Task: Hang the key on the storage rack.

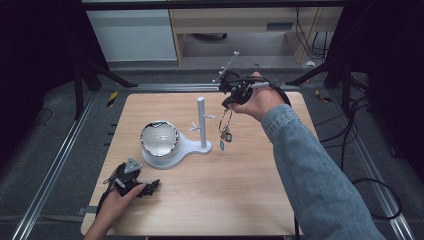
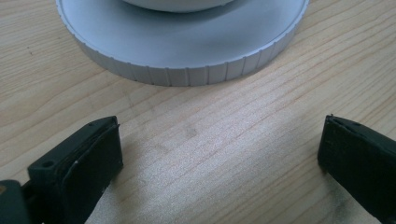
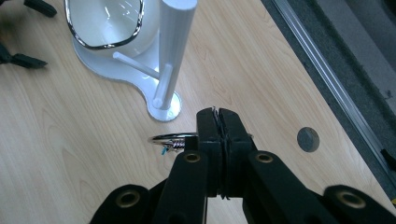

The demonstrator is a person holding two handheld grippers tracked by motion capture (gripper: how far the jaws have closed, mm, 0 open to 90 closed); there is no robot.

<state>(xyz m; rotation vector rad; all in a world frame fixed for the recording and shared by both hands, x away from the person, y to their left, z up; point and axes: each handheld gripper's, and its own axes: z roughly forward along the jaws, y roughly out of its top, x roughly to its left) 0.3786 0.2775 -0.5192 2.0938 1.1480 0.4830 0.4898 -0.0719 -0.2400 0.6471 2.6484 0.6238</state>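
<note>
A white stand (image 1: 202,122) with a tall post and short side pegs rises from a flat base that also bears a shiny-rimmed white bowl (image 1: 159,138). My right gripper (image 1: 227,104) hovers just right of the post and is shut on a metal ring (image 1: 225,125), from which small charms dangle. In the right gripper view the gripper (image 3: 218,126) clamps the ring (image 3: 170,138), with the post (image 3: 175,46) and bowl (image 3: 105,21) beyond. My left gripper (image 1: 146,188) rests open on the table in front of the base. Its black pads (image 2: 88,158) stand wide apart, facing the ribbed base rim (image 2: 187,70).
The wooden table (image 1: 225,190) ends in metal rails on both sides. A small round grey plug (image 3: 308,139) sits in the tabletop near the right edge. Cables trail over the dark floor at the right (image 1: 360,150).
</note>
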